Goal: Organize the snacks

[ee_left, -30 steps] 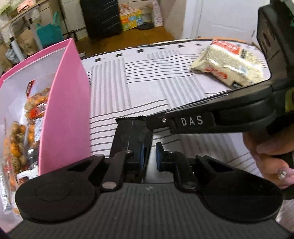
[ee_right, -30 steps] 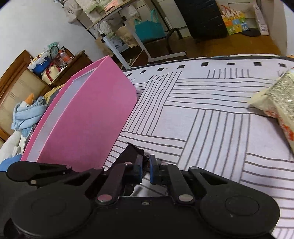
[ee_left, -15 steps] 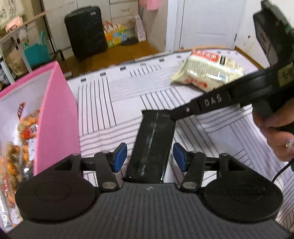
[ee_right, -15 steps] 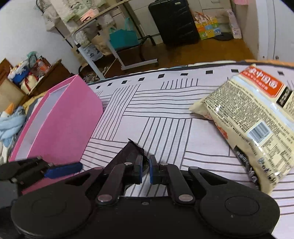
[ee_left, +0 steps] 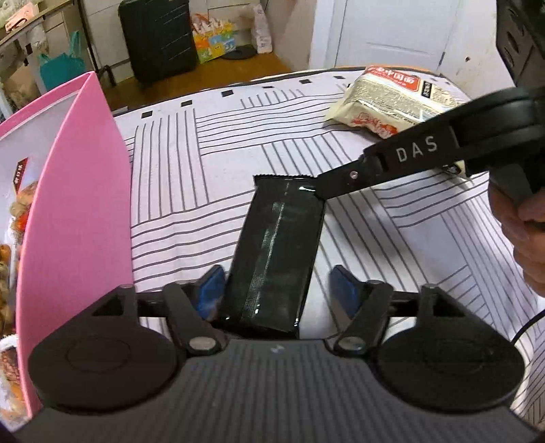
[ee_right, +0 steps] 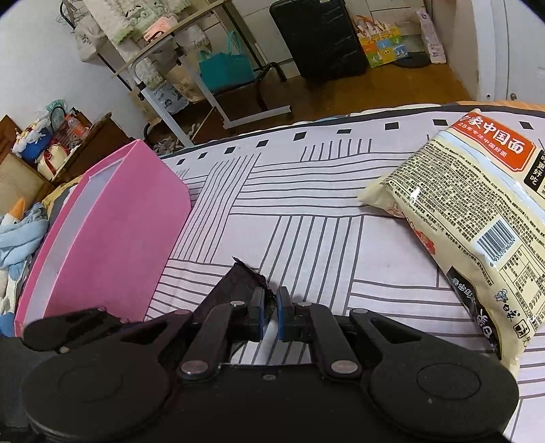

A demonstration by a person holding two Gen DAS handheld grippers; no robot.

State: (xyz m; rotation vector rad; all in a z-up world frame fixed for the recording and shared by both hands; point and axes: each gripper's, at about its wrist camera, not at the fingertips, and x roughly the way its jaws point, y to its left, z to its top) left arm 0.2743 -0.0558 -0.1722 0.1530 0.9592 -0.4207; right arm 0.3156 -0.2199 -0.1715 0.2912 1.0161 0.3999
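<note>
A black snack packet (ee_left: 276, 252) is held over the striped cloth. My right gripper (ee_right: 269, 315) is shut on its far corner (ee_right: 243, 277); its fingers (ee_left: 340, 182) reach in from the right in the left wrist view. My left gripper (ee_left: 277, 289) is open, its blue pads on either side of the packet's near end; I cannot tell if the left pad touches it. A pink box (ee_left: 73, 218) with snack bags inside (ee_left: 15, 218) stands at the left; it also shows in the right wrist view (ee_right: 112, 231). A cream noodle bag (ee_left: 395, 97) lies at the far right (ee_right: 477, 221).
The striped cloth (ee_left: 190, 177) covers the surface. Beyond its far edge are a wooden floor, a black suitcase (ee_left: 160, 37), a metal rack (ee_right: 190, 71) and a white door (ee_left: 385, 30). A hand (ee_left: 524, 235) holds the right gripper's handle.
My left gripper has opened and let go of the black packet. My right gripper stays shut on its far corner. Both views have pulled back, and the noodle bag shows more fully.
</note>
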